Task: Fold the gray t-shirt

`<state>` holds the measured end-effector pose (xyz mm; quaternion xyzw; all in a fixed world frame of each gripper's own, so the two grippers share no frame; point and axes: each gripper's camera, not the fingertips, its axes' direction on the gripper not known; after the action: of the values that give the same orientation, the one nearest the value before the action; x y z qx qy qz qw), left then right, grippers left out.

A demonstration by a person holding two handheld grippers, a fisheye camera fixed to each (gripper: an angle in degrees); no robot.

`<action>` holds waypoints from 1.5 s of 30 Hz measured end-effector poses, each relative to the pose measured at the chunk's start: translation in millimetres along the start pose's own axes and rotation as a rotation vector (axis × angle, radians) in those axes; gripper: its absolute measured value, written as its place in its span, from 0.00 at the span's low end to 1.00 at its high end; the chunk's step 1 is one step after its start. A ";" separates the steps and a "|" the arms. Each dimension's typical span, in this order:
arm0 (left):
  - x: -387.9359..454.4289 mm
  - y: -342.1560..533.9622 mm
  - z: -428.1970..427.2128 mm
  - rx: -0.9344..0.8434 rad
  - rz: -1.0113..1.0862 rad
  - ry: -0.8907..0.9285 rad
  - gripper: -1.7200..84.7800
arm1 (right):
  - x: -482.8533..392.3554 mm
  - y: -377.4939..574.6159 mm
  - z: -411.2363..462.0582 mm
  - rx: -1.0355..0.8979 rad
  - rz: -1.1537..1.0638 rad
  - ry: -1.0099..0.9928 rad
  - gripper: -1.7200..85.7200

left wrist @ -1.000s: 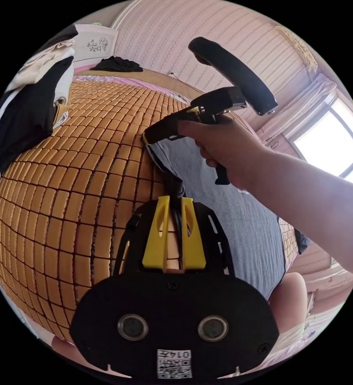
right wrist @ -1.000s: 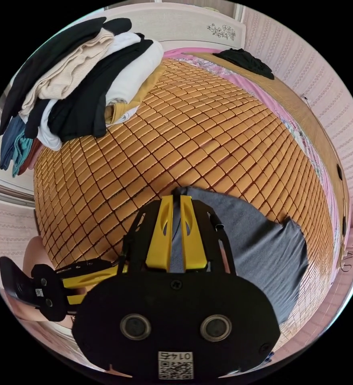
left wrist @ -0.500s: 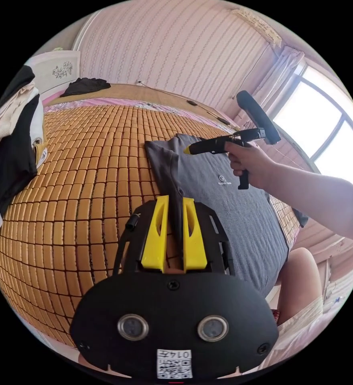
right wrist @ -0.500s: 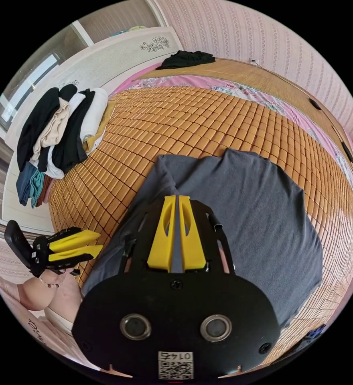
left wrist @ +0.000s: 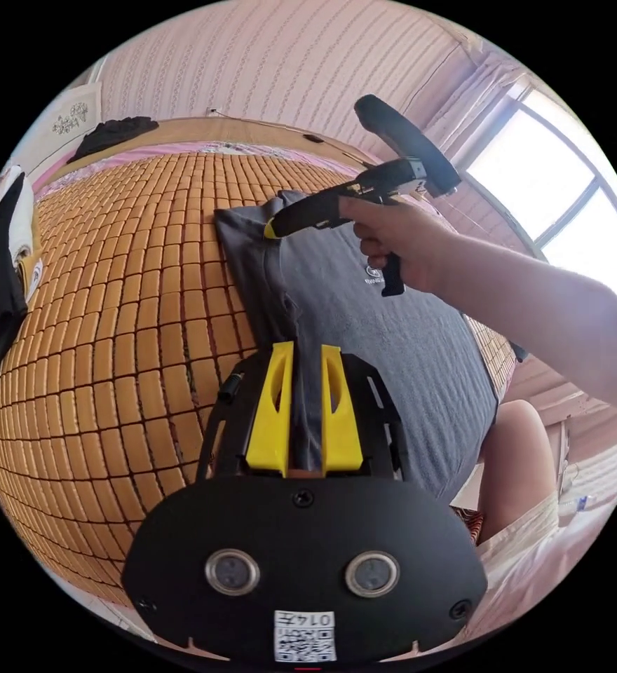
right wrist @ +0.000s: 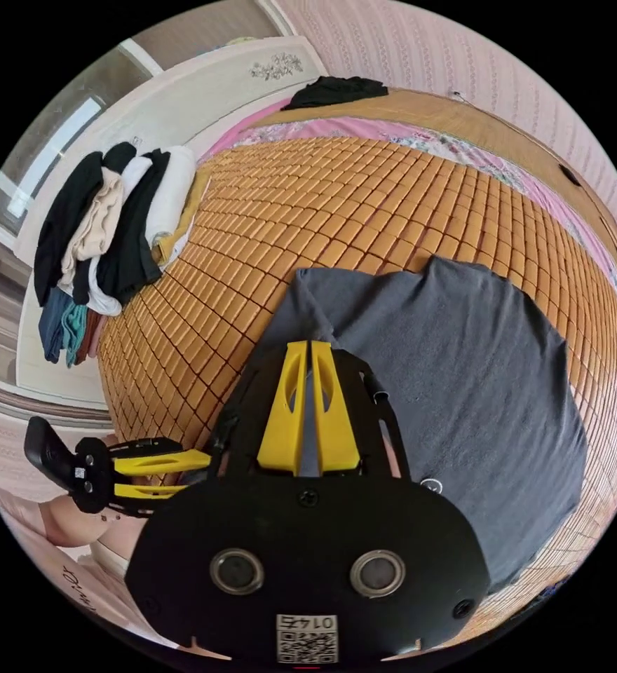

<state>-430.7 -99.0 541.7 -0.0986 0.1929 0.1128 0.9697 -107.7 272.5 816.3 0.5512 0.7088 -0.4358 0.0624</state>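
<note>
The gray t-shirt (left wrist: 364, 336) is seen spread on a mat of orange tiles (left wrist: 126, 294). The yellow jaws of the left gripper (left wrist: 303, 357) are held apart, with gray cloth visible between them (no pressing can be made out). Above the shirt's far edge, the right gripper (left wrist: 272, 229) is gripped by a hand (left wrist: 399, 242). Folded clothes (left wrist: 0, 280) are stacked at the mat's edge.

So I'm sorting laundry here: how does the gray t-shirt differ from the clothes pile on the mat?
The gray t-shirt lies spread flat as one garment; the clothes pile is stacked, folded pieces in several colors. The t-shirt lies under the right gripper; the pile sits apart at the mat's edge. Both rest on the bamboo mat.
</note>
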 end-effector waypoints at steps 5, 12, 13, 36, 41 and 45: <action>29.7 1.3 -11.9 0.034 0.080 0.089 0.09 | 37.2 104.8 -63.2 0.164 0.043 -0.026 0.02; 98.4 -36.9 13.2 0.001 0.245 0.179 0.01 | 166.6 322.8 -133.4 0.324 0.547 0.124 0.04; 106.3 -43.1 17.4 -0.009 0.261 0.190 0.01 | 176.3 335.6 -136.4 0.336 0.580 0.119 0.04; 372.8 -276.6 274.5 -0.297 0.683 -0.081 0.06 | 264.4 416.3 -127.0 0.368 0.520 0.086 0.10; 398.2 -289.5 321.1 -0.343 0.700 -0.163 0.09 | 275.0 425.2 -127.5 0.356 0.506 0.056 0.09; 393.3 -300.5 336.0 -0.383 0.618 -0.153 0.03 | 284.4 433.2 -129.1 0.368 0.506 0.043 0.06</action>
<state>118.7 -236.0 734.8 -0.2068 0.1157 0.4413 0.8655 195.7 573.3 495.7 0.7213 0.4593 -0.5156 0.0529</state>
